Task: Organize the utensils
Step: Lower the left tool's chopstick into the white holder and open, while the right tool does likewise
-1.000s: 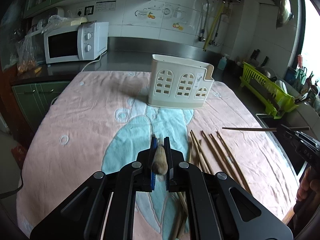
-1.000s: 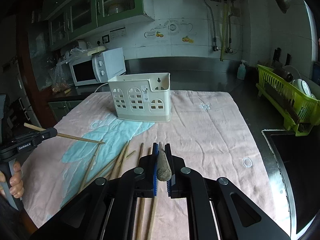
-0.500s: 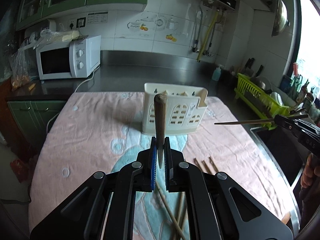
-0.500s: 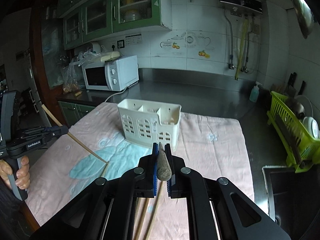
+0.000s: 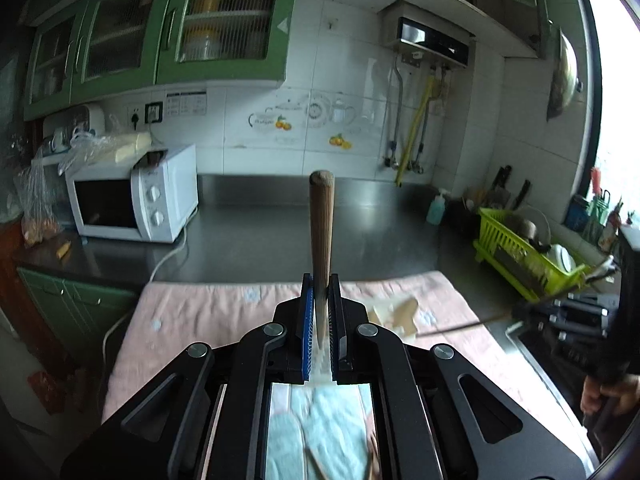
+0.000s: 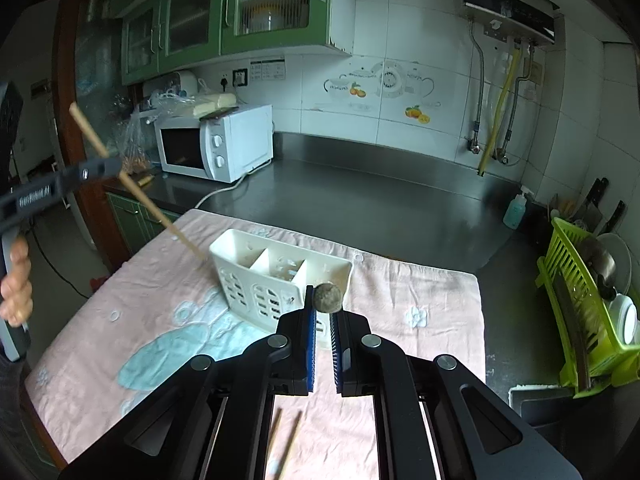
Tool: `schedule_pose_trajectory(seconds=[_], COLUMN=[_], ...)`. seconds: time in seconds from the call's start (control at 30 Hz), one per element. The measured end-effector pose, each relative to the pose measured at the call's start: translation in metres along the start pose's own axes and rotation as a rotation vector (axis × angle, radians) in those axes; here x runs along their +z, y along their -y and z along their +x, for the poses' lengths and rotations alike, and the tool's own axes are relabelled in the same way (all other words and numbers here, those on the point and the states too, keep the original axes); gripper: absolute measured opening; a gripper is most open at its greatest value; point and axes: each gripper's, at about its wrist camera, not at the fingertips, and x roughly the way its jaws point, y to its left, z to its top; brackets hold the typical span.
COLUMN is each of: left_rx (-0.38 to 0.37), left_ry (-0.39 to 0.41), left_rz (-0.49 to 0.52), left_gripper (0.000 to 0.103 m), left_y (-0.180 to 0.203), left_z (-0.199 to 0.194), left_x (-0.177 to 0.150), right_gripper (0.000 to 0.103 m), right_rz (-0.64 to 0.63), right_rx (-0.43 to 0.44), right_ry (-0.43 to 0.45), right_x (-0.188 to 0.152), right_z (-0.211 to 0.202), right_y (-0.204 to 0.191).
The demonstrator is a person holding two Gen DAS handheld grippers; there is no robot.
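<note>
My left tongs [image 5: 320, 312] are closed on a wooden chopstick [image 5: 321, 232], which stands up between the blue pads with its blunt end pointing toward the tiled wall. From the right wrist view the same left tongs [image 6: 86, 172] appear off the left edge of the table, my left hand [image 6: 16, 280] around the grip, and the chopstick [image 6: 136, 192] slopes down so its thin tip hangs just beside the left end of the cream utensil holder [image 6: 280, 280]; I cannot tell whether the tip touches it.

My right tongs [image 6: 322, 316] are nearly closed on a second chopstick [image 6: 327, 297], of which I see mostly the round butt end, sitting above the holder's right end. In the left wrist view the right tongs [image 5: 532, 314] sit near the table's right edge, blurred, with that thin stick [image 5: 460, 327] reaching toward the holder [image 5: 396, 314], which is mostly hidden behind my left tongs.

The holder stands on a pink towel [image 6: 400, 296] with a pale blue patch, toward the far edge of the table. Two more loose chopsticks [image 6: 290, 444] lie on the towel near the front edge, under my right tongs.
</note>
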Motion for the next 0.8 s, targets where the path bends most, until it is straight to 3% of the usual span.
schedule_pose_trajectory(seconds=[0.23,0.63,0.8], left_rx=[0.001,0.029,0.045], left_ry=[-0.021,-0.147,-0.148], left_rz=[-0.013,-0.021,-0.007], left_gripper=[0.005,0.006,0.009], left_y=[-0.003,-0.013,-0.012], left_z=[0.046,0.101,0.097], left_x=[0.014,-0.009,-0.016], right_gripper=[0.007,0.007,0.023], right_rz=[0.001,0.001,0.003], right_rx=[-0.002,-0.007,-0.029], right_ry=[-0.037,-0.124,-0.105], right_x=[0.007,0.0,-0.001], right_z=[0.034,0.081,0.082], right_y=[0.006,0.003,0.004])
